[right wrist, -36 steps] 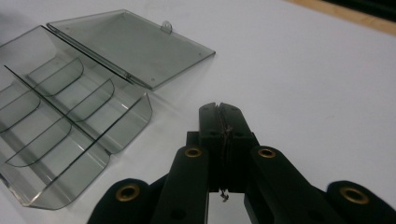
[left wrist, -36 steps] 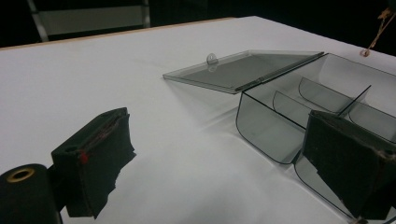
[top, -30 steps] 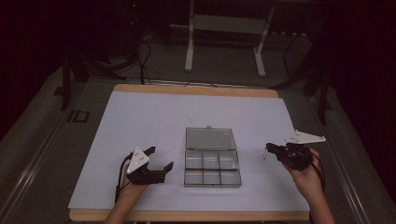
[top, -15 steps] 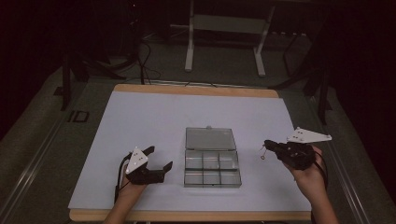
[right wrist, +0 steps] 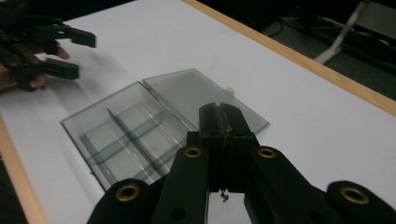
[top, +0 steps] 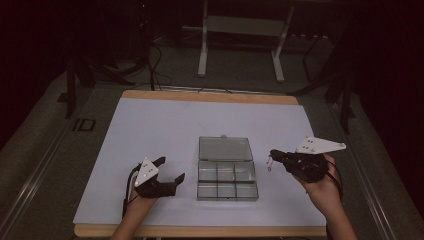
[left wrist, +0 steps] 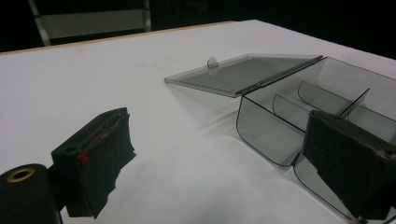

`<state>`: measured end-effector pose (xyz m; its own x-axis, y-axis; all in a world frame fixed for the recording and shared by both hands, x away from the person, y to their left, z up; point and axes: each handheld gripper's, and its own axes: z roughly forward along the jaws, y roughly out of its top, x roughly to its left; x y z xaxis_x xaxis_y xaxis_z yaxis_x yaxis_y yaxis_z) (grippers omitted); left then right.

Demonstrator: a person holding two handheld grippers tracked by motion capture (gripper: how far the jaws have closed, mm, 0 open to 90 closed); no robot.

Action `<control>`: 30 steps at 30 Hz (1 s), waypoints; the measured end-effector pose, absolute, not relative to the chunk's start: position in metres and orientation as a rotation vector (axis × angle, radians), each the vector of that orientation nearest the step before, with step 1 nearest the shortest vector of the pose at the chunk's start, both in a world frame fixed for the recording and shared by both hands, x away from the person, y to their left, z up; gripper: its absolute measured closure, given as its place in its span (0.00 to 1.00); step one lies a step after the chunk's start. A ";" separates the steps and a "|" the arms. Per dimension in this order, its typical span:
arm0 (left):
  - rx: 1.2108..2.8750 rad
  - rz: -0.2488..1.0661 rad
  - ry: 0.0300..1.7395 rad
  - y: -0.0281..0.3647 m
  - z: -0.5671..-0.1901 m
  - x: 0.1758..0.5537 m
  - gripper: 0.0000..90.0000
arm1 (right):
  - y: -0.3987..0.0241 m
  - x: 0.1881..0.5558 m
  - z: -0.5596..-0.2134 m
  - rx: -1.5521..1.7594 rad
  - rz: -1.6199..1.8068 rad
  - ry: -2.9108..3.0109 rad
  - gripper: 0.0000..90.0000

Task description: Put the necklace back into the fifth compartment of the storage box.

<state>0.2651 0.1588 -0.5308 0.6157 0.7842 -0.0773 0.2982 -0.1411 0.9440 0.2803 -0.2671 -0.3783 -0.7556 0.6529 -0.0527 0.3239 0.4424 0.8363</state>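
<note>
I am carrying a small metal piece [top: 269,163] pinched in my right gripper [top: 274,156] toward the open compartment box [top: 227,181] near the tabletop's front edge; my left gripper [top: 170,170] is waiting, jaws wide, empty. Next: lowering over a compartment.

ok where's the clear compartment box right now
In the high view the clear compartment box sits open near the table's front edge, lid flat behind it, between the left gripper and the right gripper.

left gripper [top: 169,170]: black body, white three-cornered top plate with dark screw dots, black cable | its pads [left wrist: 95,158]: black, frayed edges, small red dot, brass-ringed hole beside | right gripper [top: 272,154]: black, same white plate | its arms: brass-ringed screw holes [right wrist: 193,152] | forearms bare
</note>
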 end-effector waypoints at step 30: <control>1.710 0.547 0.884 0.160 -0.528 0.264 0.10 | -0.186 0.274 -0.398 0.644 1.345 2.502 0.99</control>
<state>0.2638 0.1602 -0.5283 0.6175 0.7834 -0.0706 0.2868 -0.1407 0.9476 0.2736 -0.1863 -0.3976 -0.8775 0.4795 0.0068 0.2701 0.4825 0.8332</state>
